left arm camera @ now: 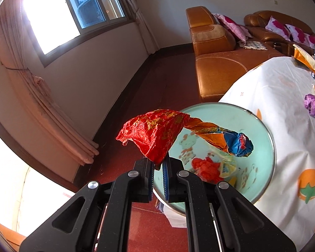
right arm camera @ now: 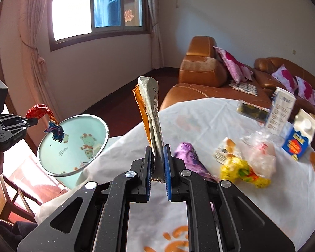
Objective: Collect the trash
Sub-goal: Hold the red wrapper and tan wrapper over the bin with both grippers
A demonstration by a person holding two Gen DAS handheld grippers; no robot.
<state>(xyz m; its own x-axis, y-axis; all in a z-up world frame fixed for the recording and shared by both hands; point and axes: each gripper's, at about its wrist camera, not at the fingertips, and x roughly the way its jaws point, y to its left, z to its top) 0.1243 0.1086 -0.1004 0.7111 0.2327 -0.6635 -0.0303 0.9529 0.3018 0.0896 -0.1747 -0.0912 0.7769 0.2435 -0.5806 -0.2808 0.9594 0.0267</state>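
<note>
My left gripper (left arm camera: 157, 163) is shut on a crumpled red, orange and blue wrapper (left arm camera: 157, 132), which hangs over the mouth of a pale green bin (left arm camera: 266, 138) beside the table. Red and yellow trash (left arm camera: 208, 170) lies inside the bin. In the right wrist view the left gripper (right arm camera: 34, 120) holds that wrapper (right arm camera: 50, 121) above the bin (right arm camera: 73, 142). My right gripper (right arm camera: 157, 157) is shut on a flattened orange and grey snack bag (right arm camera: 151, 113), upright over the white tablecloth (right arm camera: 199, 130).
On the table lie a purple wrapper (right arm camera: 191, 159), a yellow wrapper (right arm camera: 243, 172), clear plastic (right arm camera: 260, 153), a small packet (right arm camera: 226, 149), two cartons (right arm camera: 300, 138) and a dark packet (right arm camera: 250, 109). A brown sofa (right arm camera: 199, 73) with pink cushions stands behind. A wooden chair (right arm camera: 14, 197) sits lower left.
</note>
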